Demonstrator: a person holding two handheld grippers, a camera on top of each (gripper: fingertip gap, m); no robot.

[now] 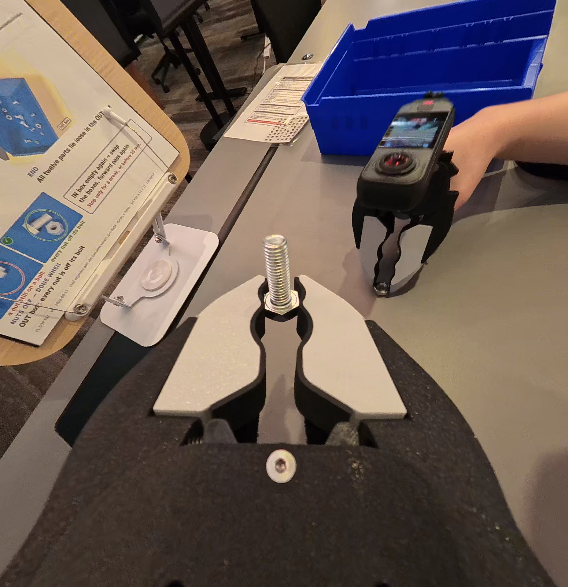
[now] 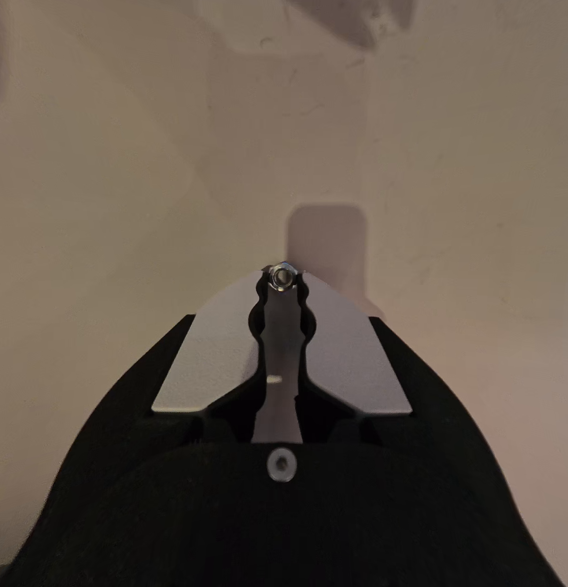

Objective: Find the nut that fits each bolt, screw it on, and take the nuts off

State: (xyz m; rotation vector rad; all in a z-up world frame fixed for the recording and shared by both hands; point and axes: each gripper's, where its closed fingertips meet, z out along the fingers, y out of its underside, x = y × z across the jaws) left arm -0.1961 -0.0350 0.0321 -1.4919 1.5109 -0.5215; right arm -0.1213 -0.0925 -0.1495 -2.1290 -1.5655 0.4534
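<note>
Left gripper (image 1: 280, 305) clamped on the hex head of a bolt (image 1: 276, 270), at frame centre in the left wrist view, threaded shank upright and free end uppermost. Right gripper (image 2: 281, 279) pinching a small nut (image 2: 280, 277) at its tips, pressed down to the grey surface (image 1: 467, 317), right of centre in the left wrist view and near the bolt. Probably next: nut lifted, carried leftward, bore lined up with the vertical shank.
</note>
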